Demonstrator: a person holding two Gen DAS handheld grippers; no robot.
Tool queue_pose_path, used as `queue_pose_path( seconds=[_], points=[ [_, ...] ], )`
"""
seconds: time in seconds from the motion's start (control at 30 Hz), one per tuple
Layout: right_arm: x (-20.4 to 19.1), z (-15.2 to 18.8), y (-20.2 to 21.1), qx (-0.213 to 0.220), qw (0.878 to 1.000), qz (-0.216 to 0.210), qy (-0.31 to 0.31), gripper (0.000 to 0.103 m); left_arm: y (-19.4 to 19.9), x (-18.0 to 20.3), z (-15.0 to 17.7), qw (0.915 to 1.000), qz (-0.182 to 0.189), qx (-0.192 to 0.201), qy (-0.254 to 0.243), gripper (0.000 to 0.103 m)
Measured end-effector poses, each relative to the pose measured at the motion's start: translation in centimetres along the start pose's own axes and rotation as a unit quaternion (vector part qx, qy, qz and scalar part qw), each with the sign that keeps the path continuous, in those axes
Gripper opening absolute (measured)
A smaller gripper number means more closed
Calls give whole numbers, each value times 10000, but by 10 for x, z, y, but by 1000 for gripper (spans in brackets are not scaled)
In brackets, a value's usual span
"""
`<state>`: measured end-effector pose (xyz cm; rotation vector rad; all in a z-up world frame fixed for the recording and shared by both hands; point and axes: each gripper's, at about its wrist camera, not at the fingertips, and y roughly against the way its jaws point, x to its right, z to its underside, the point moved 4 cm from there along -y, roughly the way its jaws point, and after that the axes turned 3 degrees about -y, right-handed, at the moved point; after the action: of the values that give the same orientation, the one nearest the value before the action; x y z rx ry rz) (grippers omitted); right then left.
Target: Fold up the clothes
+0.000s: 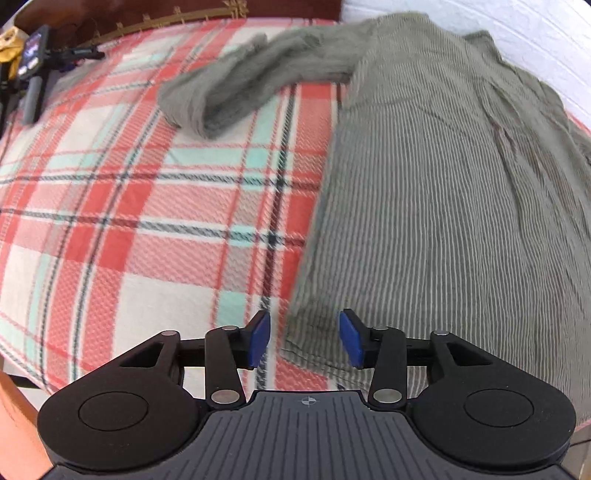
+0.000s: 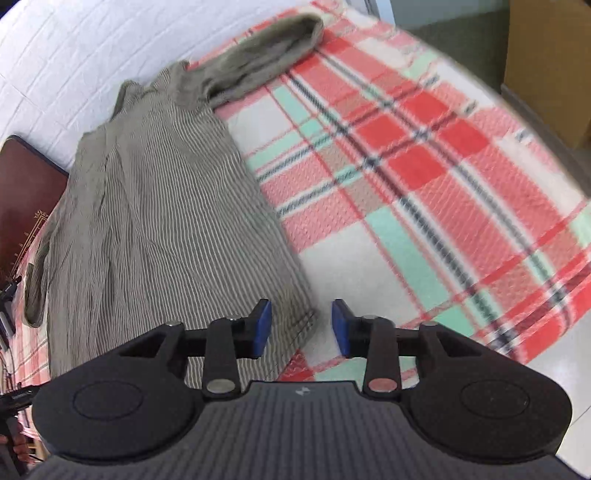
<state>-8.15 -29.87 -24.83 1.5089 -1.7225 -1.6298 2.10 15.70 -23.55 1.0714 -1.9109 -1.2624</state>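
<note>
1. At the bottom of the left wrist view, the left gripper (image 1: pixel 304 338) pointed steeply down over the bed, its blue pads (image 1: pixel 260 338) parted with a clear gap. Nothing was pinched; the lower left corner of the shirt's hem lay on the blanket beneath the gap.
2. At the bottom of the right wrist view, the right gripper (image 2: pixel 301 326) was tilted down the same way, blue pads apart and empty, over the hem's other corner.
3. The striped grey-green shirt (image 1: pixel 436 206) lay spread flat, its long axis running from the hem near the grippers up to the collar at the top of the frame, by the wall.
4. One sleeve (image 1: pixel 236 81) stretched sideways toward the upper left in the left view; the other sleeve (image 2: pixel 266 55) reached the upper centre in the right view.
5. Beneath lay a red, white and mint plaid blanket (image 1: pixel 147 206).
6. Beyond stood a white brick wall (image 2: pixel 55 55) and a dark wooden headboard (image 1: pixel 147 14).
</note>
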Motion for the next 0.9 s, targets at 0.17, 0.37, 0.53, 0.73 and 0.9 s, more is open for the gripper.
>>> queue_pose_path(
  seconds=[0.17,0.37,0.53,0.73,0.9],
  points=[
    [-2,3,6,-19,9999,52,84,4,2,3,6,10000,59,-38,-67,0],
    [5,4,4,-101,9997,216,81,4,3,-4,16,9999,102,-55,65,0],
    [6,4,1,-149,9995,271,106,4,0,-5,17,9999,111,-76,51,0],
    [8,7,0,-155,9994,292,89,4,2,-10,20,9999,93,-29,42,28],
    [6,9,5,-95,9987,505,63,13,9,-26,26,9998,87,-7,172,53]
  ],
)
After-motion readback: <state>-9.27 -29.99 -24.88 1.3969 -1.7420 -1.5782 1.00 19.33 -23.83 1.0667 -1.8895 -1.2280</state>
